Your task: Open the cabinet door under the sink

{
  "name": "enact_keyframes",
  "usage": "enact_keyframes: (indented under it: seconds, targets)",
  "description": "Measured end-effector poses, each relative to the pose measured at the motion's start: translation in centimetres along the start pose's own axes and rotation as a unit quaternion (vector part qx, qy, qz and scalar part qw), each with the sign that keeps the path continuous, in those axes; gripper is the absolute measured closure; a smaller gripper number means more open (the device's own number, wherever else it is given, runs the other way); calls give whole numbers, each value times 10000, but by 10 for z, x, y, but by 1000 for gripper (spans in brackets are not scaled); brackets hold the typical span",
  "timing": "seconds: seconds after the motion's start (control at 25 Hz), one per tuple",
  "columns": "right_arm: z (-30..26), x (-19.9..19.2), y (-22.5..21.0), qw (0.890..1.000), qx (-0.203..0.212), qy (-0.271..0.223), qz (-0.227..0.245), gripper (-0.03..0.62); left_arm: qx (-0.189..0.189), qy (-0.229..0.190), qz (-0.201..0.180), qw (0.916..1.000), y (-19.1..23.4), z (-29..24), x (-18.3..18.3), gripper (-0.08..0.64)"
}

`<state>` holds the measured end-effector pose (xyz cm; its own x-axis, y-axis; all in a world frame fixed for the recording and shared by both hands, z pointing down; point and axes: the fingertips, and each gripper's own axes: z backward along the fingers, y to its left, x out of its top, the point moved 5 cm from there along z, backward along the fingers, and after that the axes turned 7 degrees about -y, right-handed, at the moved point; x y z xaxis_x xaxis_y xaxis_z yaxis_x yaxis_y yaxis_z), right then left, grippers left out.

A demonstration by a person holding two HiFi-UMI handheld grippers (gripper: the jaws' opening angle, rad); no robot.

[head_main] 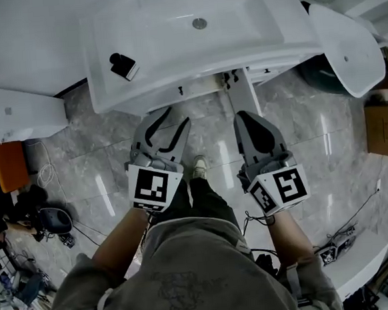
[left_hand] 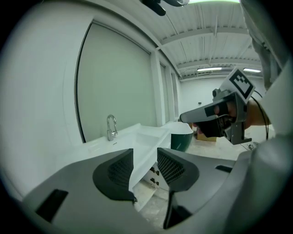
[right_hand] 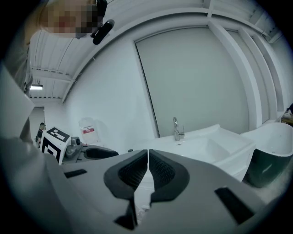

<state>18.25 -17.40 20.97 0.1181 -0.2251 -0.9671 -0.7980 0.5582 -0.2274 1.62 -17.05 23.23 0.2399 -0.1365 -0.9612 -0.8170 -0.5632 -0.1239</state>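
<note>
Cabinet door [head_main: 202,89]: in the head view only a thin strip of its front shows under the overhanging rim of the sink [head_main: 191,37], with small dark handles [head_main: 181,90] on it. A white panel [head_main: 244,93] juts out toward the person just right of that; whether it is a door already swung out I cannot tell. Left gripper [head_main: 179,115] and right gripper [head_main: 244,117] hover above the marble floor [head_main: 107,158], near the cabinet front but clear of it. Left gripper view: left gripper [left_hand: 145,153] jaws stand apart with nothing pressed between them; the handles [left_hand: 154,176] sit low in the gap, beyond the tips, below the basin with its faucet [left_hand: 111,127]. Right gripper view: right gripper [right_hand: 148,157] jaws are closed together on nothing; the sink [right_hand: 206,146] lies ahead and right, and the door is hidden behind the jaws. Judgement: approach step, no contact yet. The next move calls for dropping the spread left jaws further, onto a handle, before closing and pulling.
</note>
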Motion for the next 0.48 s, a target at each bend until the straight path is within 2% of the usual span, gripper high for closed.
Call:
enact_keyframes:
  seconds: [0.2,0.48]
  targets:
    - [-19,-37,-15,9998,-155,57,59,561,29,215,103,9997,0,-39,-50,385]
    - [-49,-110,-42,9992,-316,151,172,561,258,555,513,9968,8,-83,-127,385]
